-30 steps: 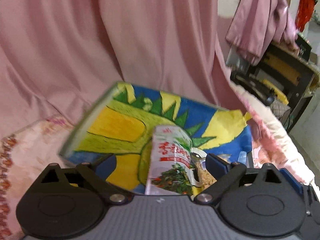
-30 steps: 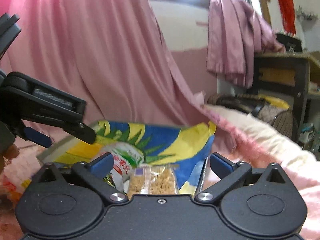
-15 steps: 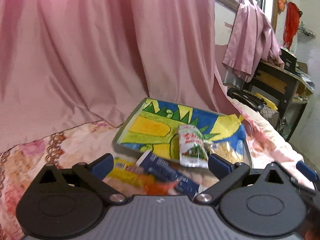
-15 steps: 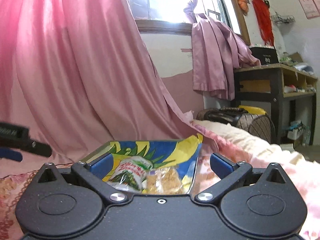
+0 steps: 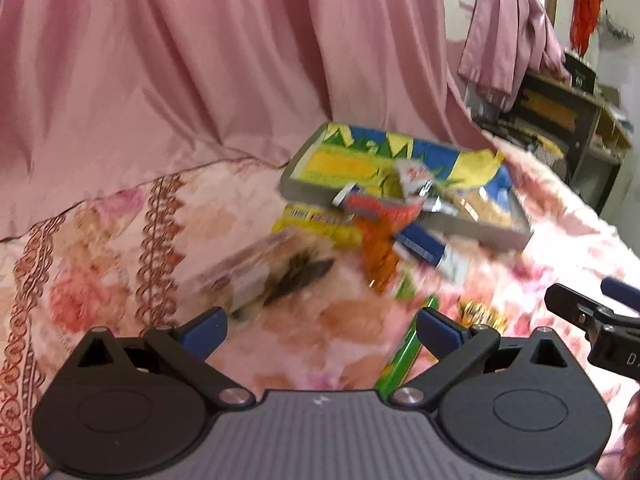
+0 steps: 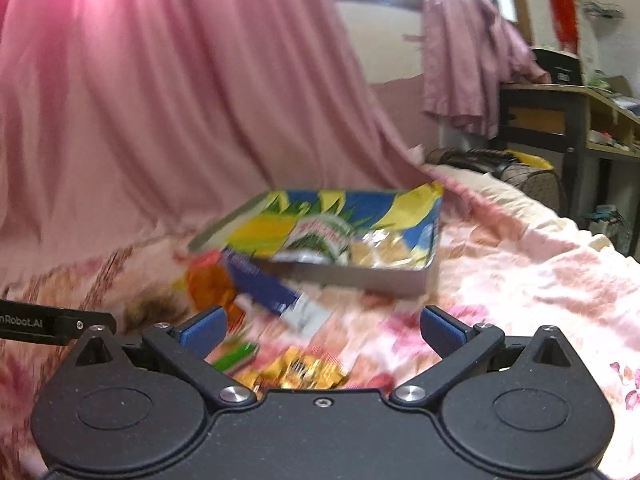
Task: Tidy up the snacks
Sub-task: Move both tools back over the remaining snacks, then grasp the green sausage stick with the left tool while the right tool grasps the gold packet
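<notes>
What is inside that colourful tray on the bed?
In the tray: a red, white and green snack pouch and a clear pack of pale crunchy pieces. Whatever lies beneath them is covered. The other snacks lie outside, on the bedspread.

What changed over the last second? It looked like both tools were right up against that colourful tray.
Both tools pulled back from the tray, so the loose snacks on the bedspread in front of it now show. The left tool and right tool are open and empty, as before. The green-and-white packet and the crackers stay in the tray.
</notes>
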A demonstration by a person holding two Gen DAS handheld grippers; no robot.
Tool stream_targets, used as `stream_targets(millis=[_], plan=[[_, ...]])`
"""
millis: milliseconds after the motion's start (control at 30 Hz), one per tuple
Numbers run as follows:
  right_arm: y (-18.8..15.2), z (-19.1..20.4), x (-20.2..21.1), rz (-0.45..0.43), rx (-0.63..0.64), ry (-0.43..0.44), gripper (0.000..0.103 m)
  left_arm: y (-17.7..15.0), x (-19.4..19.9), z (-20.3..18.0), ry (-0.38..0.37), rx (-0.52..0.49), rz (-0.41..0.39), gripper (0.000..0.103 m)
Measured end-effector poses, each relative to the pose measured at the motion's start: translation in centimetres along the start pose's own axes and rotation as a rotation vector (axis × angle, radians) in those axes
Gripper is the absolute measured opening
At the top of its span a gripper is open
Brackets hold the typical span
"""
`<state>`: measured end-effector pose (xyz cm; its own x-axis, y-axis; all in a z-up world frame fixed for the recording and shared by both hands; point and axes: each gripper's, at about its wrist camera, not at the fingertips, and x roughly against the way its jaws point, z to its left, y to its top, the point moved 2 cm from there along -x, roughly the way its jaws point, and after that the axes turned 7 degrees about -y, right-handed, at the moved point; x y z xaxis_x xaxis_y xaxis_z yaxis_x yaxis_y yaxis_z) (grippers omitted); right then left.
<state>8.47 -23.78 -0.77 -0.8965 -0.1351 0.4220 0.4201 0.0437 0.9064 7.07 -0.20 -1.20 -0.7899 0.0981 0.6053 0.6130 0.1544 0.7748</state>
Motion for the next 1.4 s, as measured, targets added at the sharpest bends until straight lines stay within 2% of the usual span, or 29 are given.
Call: stream_targets(millis=[167,400,700,1400], plan=[[-0.8,1.8,-0.8,0.058,0.105,0.004,0.102,-1.2,0.4,0.7,-0.001,-0.01,0.019,0.102],[-1.8,2.5,-2.7,0.175,0.142,-0.001,0.102,-2.3,-0.2,-0.2,0.004,-0.09,0.076,0.102],[-2.2,2.2,-3.5,0.229,0.126,0.009,0.102,-2.9,-0.8,-1.4,0.004,-0.17,0.11,0.102],[-2.6,1.1,-5.8,0.332,-0.006,0.069,0.102,-3.3,-2.8,-2.0,0.009,-0.204,0.165,0.102]])
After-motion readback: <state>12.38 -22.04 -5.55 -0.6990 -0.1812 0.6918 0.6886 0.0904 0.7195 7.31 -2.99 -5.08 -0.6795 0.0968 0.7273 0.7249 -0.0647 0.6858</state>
